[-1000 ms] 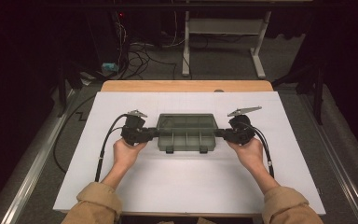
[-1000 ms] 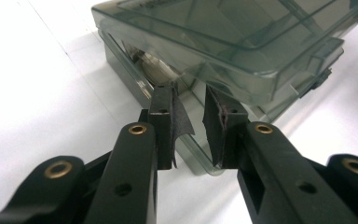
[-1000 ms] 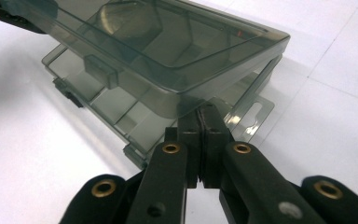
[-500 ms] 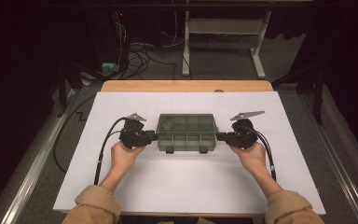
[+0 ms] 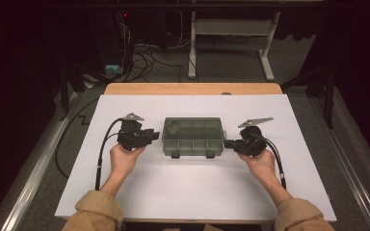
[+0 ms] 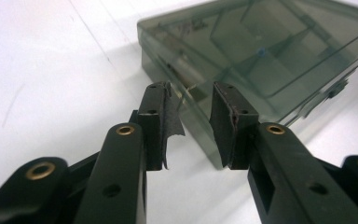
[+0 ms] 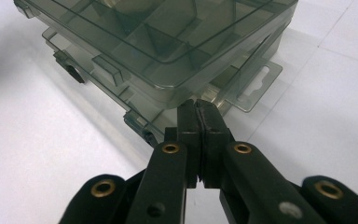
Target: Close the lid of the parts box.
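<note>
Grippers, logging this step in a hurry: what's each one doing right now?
Left gripper: jaws open, just been opening, nothing between them, beside the organiser box.
Right gripper: jaws shut at the box's edge; a grip cannot be told.

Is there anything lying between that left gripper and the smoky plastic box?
No, nothing visible. The left gripper, whose jaws have just been opening, faces the box corner with just bare white table cover between them.

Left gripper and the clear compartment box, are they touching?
Apart. The left gripper view shows the left gripper open, white table visible between its pads and the box.
</note>
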The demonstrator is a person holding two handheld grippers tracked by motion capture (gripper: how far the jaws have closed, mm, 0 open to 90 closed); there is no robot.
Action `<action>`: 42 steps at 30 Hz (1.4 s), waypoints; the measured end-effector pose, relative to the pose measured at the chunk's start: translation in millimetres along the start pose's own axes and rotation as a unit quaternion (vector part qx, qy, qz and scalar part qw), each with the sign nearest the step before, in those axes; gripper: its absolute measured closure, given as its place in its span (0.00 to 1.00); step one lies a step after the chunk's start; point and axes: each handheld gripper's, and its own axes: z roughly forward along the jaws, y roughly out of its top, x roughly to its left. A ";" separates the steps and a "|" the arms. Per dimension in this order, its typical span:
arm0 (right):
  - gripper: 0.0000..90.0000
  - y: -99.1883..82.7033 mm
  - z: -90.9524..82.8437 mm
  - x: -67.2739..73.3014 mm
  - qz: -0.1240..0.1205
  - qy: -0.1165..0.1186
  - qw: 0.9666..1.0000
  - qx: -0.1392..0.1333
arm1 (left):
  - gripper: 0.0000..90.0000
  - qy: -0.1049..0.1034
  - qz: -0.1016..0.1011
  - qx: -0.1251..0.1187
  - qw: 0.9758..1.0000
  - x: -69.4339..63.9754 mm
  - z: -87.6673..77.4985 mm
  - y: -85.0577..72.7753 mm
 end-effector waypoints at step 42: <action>0.99 -5.6 -6.4 2.2 -0.006 -0.002 1.000 -0.021 | 0.79 -0.016 0.033 0.024 0.999 -22.4 20.1 -6.2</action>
